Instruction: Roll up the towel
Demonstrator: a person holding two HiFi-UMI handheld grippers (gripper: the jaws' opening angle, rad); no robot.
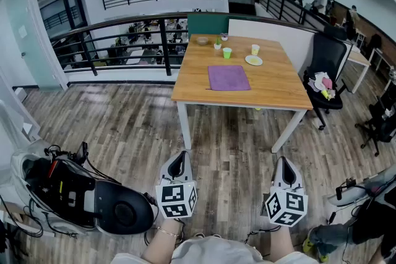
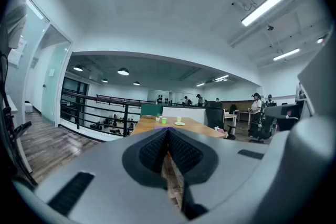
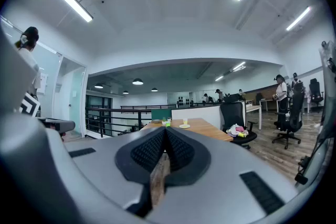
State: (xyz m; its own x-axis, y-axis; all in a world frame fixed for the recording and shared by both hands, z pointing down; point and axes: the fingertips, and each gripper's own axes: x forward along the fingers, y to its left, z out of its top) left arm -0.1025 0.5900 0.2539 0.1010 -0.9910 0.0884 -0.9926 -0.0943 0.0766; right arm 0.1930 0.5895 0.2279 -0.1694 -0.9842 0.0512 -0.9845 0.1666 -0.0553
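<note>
A purple towel (image 1: 228, 78) lies flat on the wooden table (image 1: 278, 91), well ahead of both grippers. My left gripper (image 1: 178, 165) is held low at the bottom left, its jaws shut with nothing between them. My right gripper (image 1: 284, 169) hangs beside it at the bottom right, also shut and empty. Both point level toward the table (image 2: 157, 124), which the right gripper view shows as a far table (image 3: 197, 124) as well. The towel (image 2: 156, 119) is a thin purple strip in the left gripper view.
On the table behind the towel stand a green cup (image 1: 227, 53), a yellow cup (image 1: 255, 49), a plate (image 1: 253, 60) and a bowl (image 1: 202, 41). A black office chair (image 1: 327, 71) stands right of the table. A railing (image 1: 117, 40) runs behind; gear (image 1: 80, 195) lies on the floor at left.
</note>
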